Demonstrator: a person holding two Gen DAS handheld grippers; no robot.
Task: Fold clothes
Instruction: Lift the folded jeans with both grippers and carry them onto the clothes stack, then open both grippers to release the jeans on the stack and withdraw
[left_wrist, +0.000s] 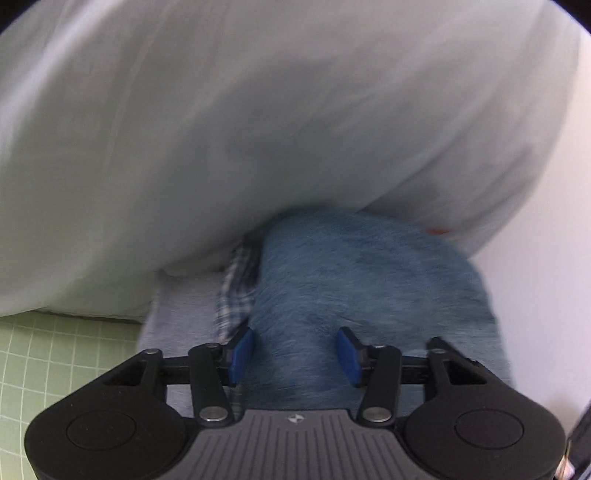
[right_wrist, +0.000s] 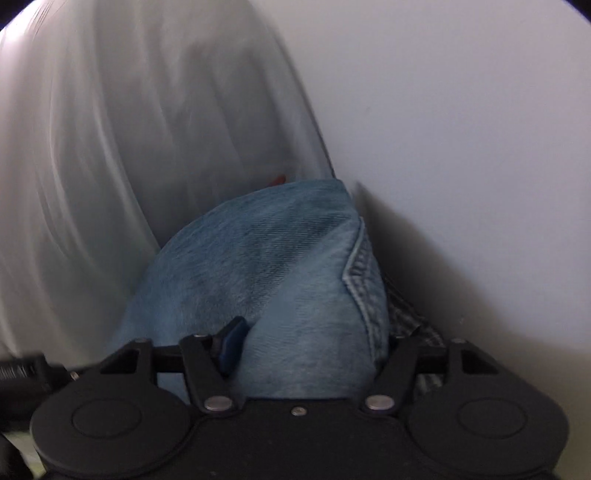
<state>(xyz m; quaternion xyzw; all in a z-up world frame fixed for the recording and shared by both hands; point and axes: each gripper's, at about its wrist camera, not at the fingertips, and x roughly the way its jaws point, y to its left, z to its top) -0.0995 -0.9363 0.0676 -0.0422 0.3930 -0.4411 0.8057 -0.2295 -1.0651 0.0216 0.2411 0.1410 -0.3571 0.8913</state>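
Folded blue denim (left_wrist: 351, 280) lies on a stack of clothes, and it shows in the right wrist view too as a rounded bundle of denim (right_wrist: 266, 266) with a stitched seam on its right. My left gripper (left_wrist: 295, 354) hovers over its near edge with the blue pads (left_wrist: 242, 352) well apart and not pressing the cloth. My right gripper (right_wrist: 310, 347) straddles the denim. Its left pad (right_wrist: 232, 347) lies against the fabric, and the right finger is hidden behind the bundle. The grip looks slack.
A large white fabric mass (left_wrist: 258, 129) bulges right behind the stack. Under the denim lie a plaid garment (left_wrist: 236, 291) and a grey one (left_wrist: 173, 317). A green grid mat (left_wrist: 55, 354) covers the surface at lower left. A white wall (right_wrist: 461, 129) stands close on the right.
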